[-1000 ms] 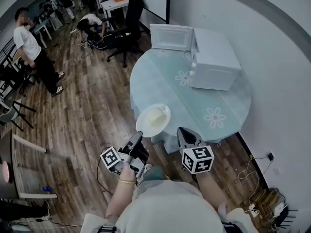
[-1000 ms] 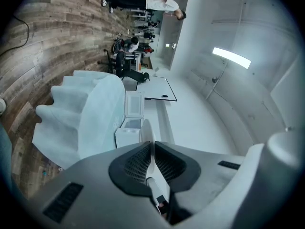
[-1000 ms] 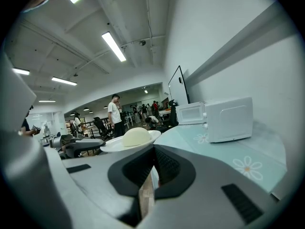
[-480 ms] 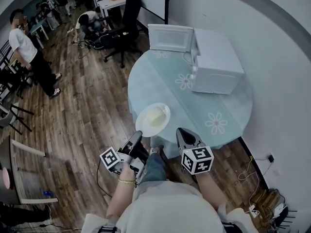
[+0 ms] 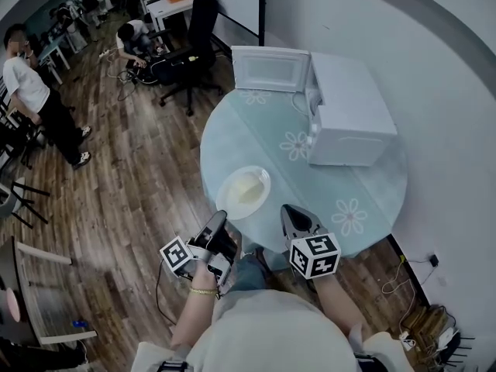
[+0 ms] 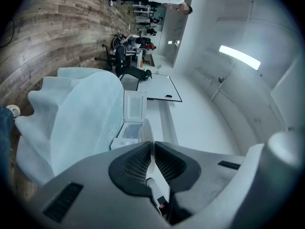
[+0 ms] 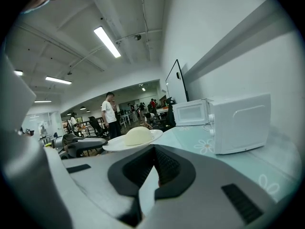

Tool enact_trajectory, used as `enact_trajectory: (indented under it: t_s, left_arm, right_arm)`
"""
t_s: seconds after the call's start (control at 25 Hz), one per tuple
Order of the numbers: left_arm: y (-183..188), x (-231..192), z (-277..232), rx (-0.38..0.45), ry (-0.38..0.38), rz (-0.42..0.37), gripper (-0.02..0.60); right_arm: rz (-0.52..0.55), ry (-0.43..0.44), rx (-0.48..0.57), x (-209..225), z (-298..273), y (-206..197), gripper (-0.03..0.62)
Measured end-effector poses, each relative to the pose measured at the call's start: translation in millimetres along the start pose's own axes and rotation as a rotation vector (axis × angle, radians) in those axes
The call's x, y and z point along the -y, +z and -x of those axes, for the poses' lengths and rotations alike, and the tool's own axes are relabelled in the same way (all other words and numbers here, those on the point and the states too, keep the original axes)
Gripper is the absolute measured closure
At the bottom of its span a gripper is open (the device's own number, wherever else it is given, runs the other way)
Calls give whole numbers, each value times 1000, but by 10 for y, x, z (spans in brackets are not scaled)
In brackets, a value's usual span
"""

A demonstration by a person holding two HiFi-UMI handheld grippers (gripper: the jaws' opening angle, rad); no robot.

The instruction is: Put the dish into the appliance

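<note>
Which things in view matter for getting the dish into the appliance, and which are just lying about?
For the job:
- dish, clamped in the left gripper
- white microwave, its door open
- round table under it

Just about:
- black office chair
- standing person in the background
- cables by the wall

Open office with wood-plank floor [image 5: 132,184], plain white wall [image 5: 434,68] on the right, round worktop [image 5: 256,138] in pale flowered cloth beside it, black chair [image 5: 198,29] and desks [image 5: 167,6] beyond, person [image 5: 31,91] standing far left, lit by ceiling strip lights [image 7: 107,41].
</note>
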State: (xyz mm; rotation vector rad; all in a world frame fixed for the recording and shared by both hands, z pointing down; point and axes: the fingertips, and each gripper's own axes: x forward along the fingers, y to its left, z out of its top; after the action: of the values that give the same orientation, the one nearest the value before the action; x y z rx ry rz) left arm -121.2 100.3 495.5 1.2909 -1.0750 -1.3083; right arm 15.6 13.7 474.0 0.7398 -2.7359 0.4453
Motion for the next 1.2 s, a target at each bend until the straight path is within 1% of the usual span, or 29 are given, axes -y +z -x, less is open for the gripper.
enact_trajectory:
  t_s: [0.36, 0.6, 0.92, 1.2]
  left_arm:
    - [504, -25, -672, -37, 8, 13, 551]
    - [796, -34, -1051, -56, 9, 26, 549]
    - [1175, -146, -1529, -85, 16, 43, 549]
    - [1347, -204, -1926, -129, 23, 38, 549]
  right_arm:
    - [2, -31, -9, 260, -623, 388, 589]
    - [17, -41, -10, 340, -976, 630, 589]
    - [8, -74, -3, 490, -1388, 815, 589]
    - [-17, -115, 4, 681, -1615, 895, 589]
